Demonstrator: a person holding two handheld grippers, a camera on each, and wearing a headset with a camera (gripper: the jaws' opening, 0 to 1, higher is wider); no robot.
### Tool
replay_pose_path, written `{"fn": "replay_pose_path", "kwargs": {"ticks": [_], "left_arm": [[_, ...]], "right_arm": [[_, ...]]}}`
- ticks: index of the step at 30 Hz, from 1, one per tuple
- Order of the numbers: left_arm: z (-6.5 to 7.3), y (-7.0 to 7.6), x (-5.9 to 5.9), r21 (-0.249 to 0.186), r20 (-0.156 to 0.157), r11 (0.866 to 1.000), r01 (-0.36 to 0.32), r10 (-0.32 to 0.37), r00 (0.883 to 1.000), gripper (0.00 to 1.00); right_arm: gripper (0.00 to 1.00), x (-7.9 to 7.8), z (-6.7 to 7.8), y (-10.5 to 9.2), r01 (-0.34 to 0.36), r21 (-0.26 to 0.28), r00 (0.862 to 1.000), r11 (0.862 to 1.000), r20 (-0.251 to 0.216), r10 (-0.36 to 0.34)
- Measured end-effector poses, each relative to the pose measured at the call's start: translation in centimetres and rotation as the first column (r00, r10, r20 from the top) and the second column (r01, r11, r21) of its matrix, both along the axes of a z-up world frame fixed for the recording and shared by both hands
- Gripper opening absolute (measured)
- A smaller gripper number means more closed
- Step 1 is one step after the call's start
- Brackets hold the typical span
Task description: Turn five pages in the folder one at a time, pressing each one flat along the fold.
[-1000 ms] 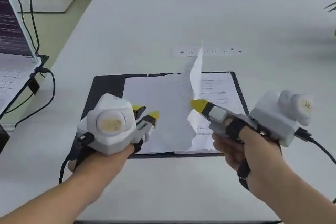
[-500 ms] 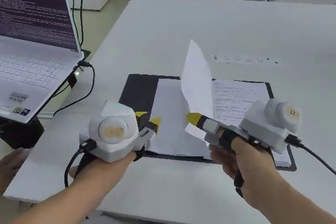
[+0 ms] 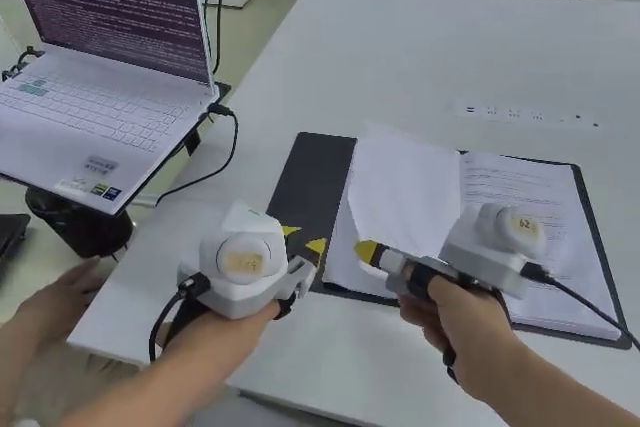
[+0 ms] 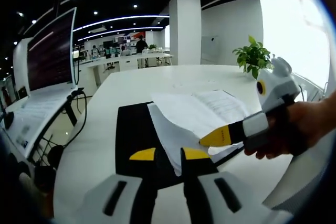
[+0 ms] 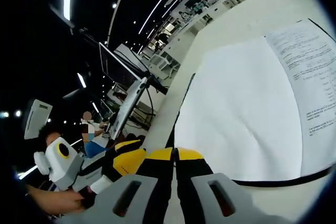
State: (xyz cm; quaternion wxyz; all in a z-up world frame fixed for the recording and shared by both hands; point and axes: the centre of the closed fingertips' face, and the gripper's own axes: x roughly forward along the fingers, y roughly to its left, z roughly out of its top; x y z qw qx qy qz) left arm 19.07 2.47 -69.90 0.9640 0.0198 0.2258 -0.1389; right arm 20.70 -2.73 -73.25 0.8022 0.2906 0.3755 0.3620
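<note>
The right hand-held gripper (image 3: 368, 250), jaws together on the near edge of the page (image 3: 402, 195), holds it leaning left over the open folder (image 3: 308, 182) on the surface (image 3: 400, 57). The fold, hidden behind the sheet, likely runs away from the person. The left hand-held gripper (image 3: 303, 239), jaws slightly apart and empty, sits just left, nearer the landing side.

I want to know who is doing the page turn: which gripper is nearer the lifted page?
Right. The right gripper has its fingers shut at the near edge of the lifted page. The left gripper hovers to its left, by the folder, apart from it.
</note>
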Motion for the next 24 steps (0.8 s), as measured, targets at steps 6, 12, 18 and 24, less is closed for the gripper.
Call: {"fn": "replay_pose_path", "kwargs": {"ticks": [6, 12, 18, 24], "left_arm": [[-0.9, 0.3, -0.3, 0.006, -0.024, 1.000, -0.003, 0.004, 1.000, 0.15], [-1.3, 0.3, 0.1, 0.015, -0.038, 1.000, 0.004, -0.003, 0.999, 0.15], [-1.8, -0.1, 0.7, 0.018, -0.052, 1.000, 0.016, -0.015, 0.999, 0.15], [-3.0, -2.1, 1.4, 0.032, -0.072, 0.997, 0.065, -0.063, 0.995, 0.14]], "right_arm": [[0.02, -0.2, -2.5, 1.1, -0.024, -0.034, 1.000, 0.999, -0.019, 0.023], [0.01, -1.0, -4.0, 1.4, -0.040, -0.055, 0.999, 0.998, -0.037, 0.038], [0.01, -1.7, -4.6, 1.7, -0.053, -0.057, 0.997, 0.997, -0.059, 0.049], [0.00, -2.4, -3.7, 0.7, -0.065, -0.054, 0.997, 0.996, -0.043, 0.062]]}}
